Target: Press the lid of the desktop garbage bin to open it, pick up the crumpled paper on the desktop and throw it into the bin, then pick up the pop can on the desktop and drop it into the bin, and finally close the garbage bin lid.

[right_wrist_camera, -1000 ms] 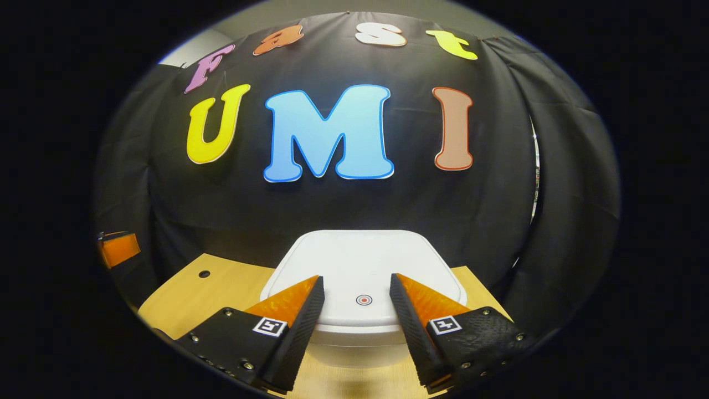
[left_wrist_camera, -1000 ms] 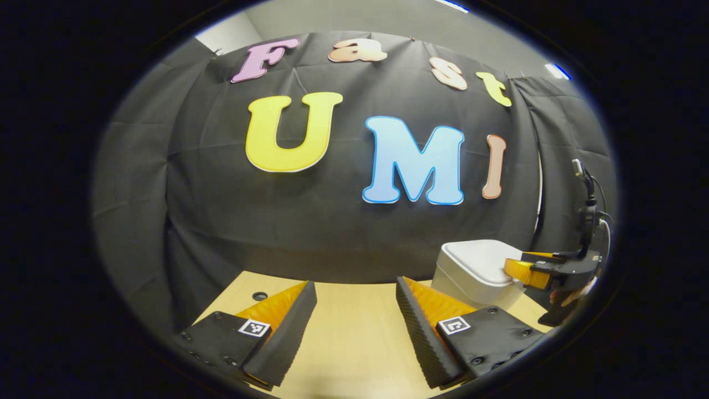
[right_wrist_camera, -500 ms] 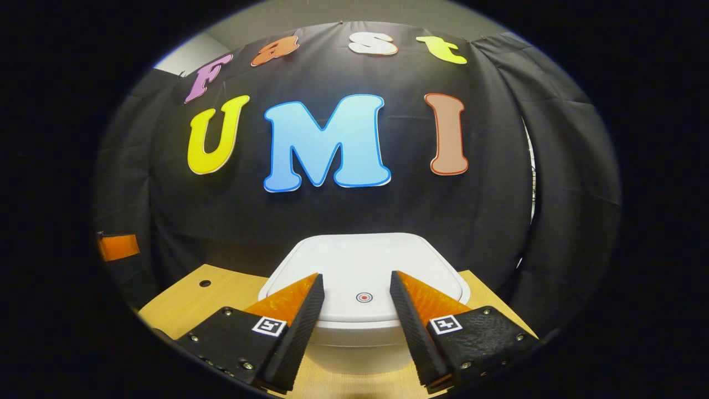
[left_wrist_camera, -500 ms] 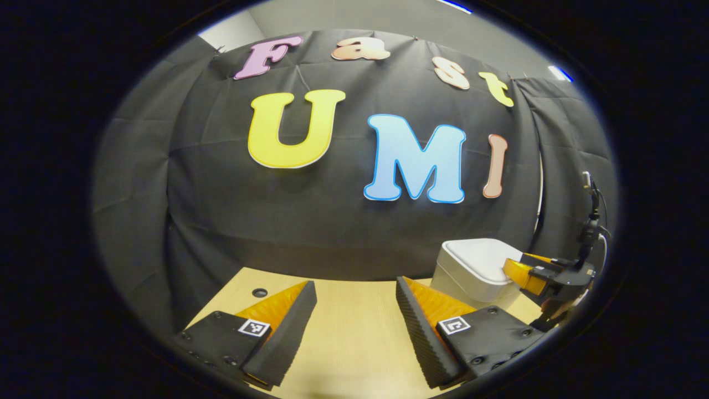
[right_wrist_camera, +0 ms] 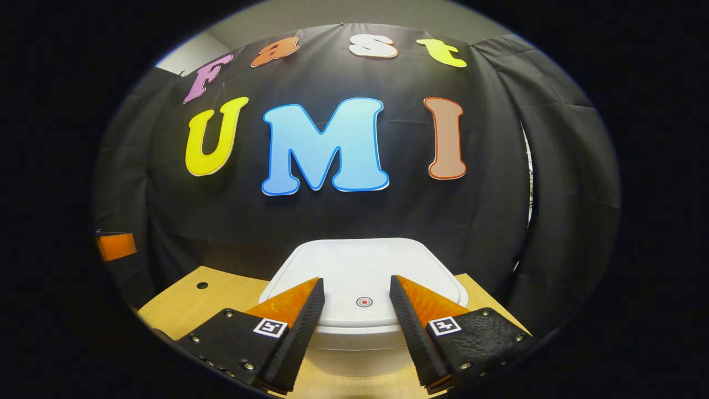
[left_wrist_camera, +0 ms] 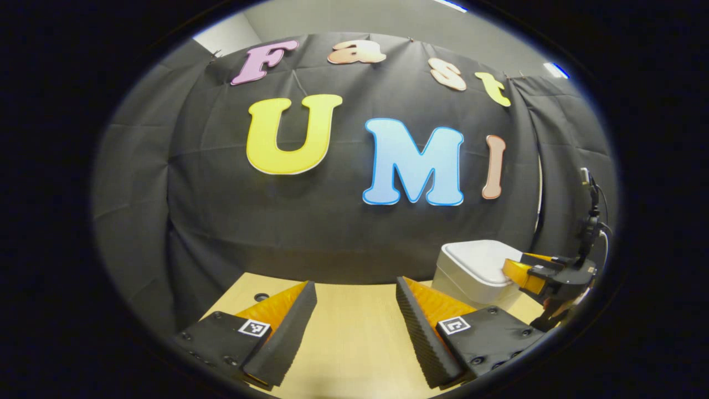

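Note:
The white desktop bin [right_wrist_camera: 357, 299] stands on the wooden table with its lid [right_wrist_camera: 360, 271] closed; a small red ring mark sits near the lid's front edge. My right gripper [right_wrist_camera: 357, 291] hovers over that front edge, open, fingers either side of the mark, nothing between them. In the left gripper view the same bin [left_wrist_camera: 473, 271] is at the far right, with the right gripper [left_wrist_camera: 540, 274] over its lid. My left gripper [left_wrist_camera: 354, 299] is open over bare table, away from the bin.
The wooden table [left_wrist_camera: 343, 338] has a small round hole [left_wrist_camera: 260, 297] near its back left. The black cloth wall hangs close behind the bin. A part of the left gripper [right_wrist_camera: 115, 245] shows at the left of the right gripper view.
The right gripper has dipped and shifted slightly over the lid, which stays closed. The left gripper has barely moved.

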Action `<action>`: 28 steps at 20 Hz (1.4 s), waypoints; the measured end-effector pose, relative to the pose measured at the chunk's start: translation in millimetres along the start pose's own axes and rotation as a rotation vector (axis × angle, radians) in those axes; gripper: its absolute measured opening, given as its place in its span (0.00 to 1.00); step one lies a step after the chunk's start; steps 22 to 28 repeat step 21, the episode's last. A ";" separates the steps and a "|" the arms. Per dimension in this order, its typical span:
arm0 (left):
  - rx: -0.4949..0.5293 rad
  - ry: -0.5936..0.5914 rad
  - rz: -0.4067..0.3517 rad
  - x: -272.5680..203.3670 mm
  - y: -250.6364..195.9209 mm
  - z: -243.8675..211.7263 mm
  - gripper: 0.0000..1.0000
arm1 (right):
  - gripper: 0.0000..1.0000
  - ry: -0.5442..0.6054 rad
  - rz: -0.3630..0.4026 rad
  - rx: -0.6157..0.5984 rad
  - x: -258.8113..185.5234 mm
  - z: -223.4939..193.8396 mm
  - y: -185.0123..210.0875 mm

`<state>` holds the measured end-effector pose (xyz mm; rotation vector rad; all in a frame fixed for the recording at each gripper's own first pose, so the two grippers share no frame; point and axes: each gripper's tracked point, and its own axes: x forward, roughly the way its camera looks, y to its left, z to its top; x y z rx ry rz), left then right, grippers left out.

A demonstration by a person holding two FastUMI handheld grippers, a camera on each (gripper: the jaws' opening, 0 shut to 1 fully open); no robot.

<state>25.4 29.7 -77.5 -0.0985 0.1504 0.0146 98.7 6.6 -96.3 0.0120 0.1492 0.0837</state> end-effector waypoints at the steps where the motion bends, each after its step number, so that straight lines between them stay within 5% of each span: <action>1: 0.005 -0.005 -0.002 0.2 -1.0 1.4 0.94 | 0.78 0.007 0.002 0.002 -0.2 0.8 0.5; 21: 0.041 -0.143 -0.074 -38.6 -30.2 50.4 0.94 | 0.78 -0.165 -0.013 0.052 -127.2 77.2 32.6; 28: 0.041 -0.143 -0.074 -38.6 -30.2 50.4 0.94 | 0.78 -0.165 -0.013 0.052 -127.2 77.2 32.6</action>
